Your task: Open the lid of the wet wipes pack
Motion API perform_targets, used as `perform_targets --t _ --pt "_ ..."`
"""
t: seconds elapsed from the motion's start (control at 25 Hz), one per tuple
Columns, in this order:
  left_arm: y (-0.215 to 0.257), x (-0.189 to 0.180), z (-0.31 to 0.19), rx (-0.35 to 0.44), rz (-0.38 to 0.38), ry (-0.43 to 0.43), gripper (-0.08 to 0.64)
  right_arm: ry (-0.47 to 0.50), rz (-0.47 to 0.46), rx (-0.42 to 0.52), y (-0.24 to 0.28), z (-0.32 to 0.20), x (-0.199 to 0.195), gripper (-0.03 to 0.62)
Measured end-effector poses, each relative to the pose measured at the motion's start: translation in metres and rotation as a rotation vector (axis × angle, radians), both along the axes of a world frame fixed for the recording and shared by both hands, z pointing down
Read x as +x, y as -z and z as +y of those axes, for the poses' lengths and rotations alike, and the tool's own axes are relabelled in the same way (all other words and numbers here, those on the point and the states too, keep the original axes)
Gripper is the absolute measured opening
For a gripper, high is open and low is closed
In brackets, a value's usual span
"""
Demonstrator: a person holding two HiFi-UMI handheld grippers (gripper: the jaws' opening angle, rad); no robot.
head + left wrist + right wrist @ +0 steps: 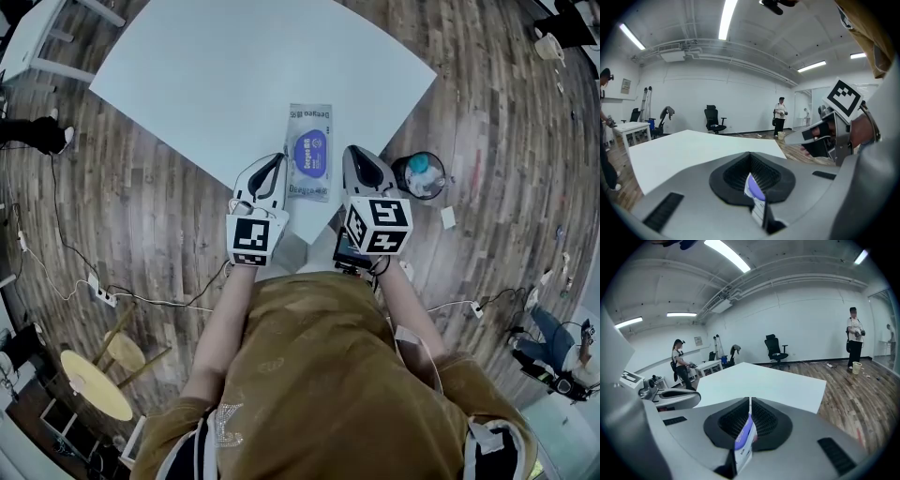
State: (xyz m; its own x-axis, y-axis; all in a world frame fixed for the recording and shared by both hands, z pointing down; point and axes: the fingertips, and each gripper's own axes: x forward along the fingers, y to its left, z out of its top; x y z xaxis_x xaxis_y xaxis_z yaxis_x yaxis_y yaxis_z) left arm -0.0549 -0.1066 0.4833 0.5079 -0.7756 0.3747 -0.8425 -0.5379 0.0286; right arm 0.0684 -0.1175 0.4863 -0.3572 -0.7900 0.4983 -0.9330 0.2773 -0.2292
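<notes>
The wet wipes pack (309, 150) is lying flat on the white table (234, 66), close to the corner nearest the person. Its long axis is running straight away from the person, one short end pointing at that corner and the other toward the middle of the table.

It is a pale, silvery rectangle. A blue-purple oval patch in its middle is lying flat against the face. Dark print is running across near both short ends, too small to read with certainty.

The left gripper (276, 159) is hovering just beside the pack's left long edge and the right gripper (355, 151) just beside its right long edge, so the pack is sitting between them. Both are pointing away from the person, roughly along the pack's length.

In the left gripper view the jaws are pressing together at the tips, with only a narrow slit behind them. A strip of the pack's purple and white (753, 190) is showing through that slit. The right gripper view is showing the same: tips meeting, and a purple-and-white strip of the pack (746, 434) in the slit. Whether either gripper is touching the pack cannot be told.

A round bin (422, 175) is standing on the wooden floor (150, 197) to the right of the table corner.
</notes>
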Motion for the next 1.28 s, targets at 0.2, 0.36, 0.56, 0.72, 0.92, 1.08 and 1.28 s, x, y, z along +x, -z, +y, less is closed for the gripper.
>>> perform_targets --t 0.2,0.36,0.56,0.72,0.92,1.08,1.28 --pt "-0.021 0.012 0.006 -0.048 -0.015 -0.036 0.002 0.04 -0.006 -0.067 -0.021 0.001 -0.008 0.011" --pt "-0.034 0.015 0.009 -0.086 -0.022 -0.058 0.002 0.046 -0.025 -0.117 -0.033 -0.001 -0.015 0.011" --pt "-0.051 0.015 0.015 -0.131 -0.034 -0.066 0.002 0.07 -0.05 -0.187 -0.051 0.003 -0.02 0.011" --pt "-0.062 0.012 0.02 -0.164 -0.044 -0.071 0.002 0.083 -0.077 -0.271 -0.07 0.009 -0.027 0.032" --pt "-0.072 0.014 0.025 -0.202 -0.044 -0.084 0.002 0.123 -0.084 -0.348 -0.087 0.012 -0.037 0.053" --pt "-0.083 0.018 0.031 -0.234 -0.044 -0.104 0.002 0.116 -0.099 -0.383 -0.096 0.008 -0.041 0.075" --pt "-0.097 0.021 0.04 -0.284 -0.052 -0.124 0.002 0.082 -0.111 -0.432 -0.105 0.005 -0.041 0.075"
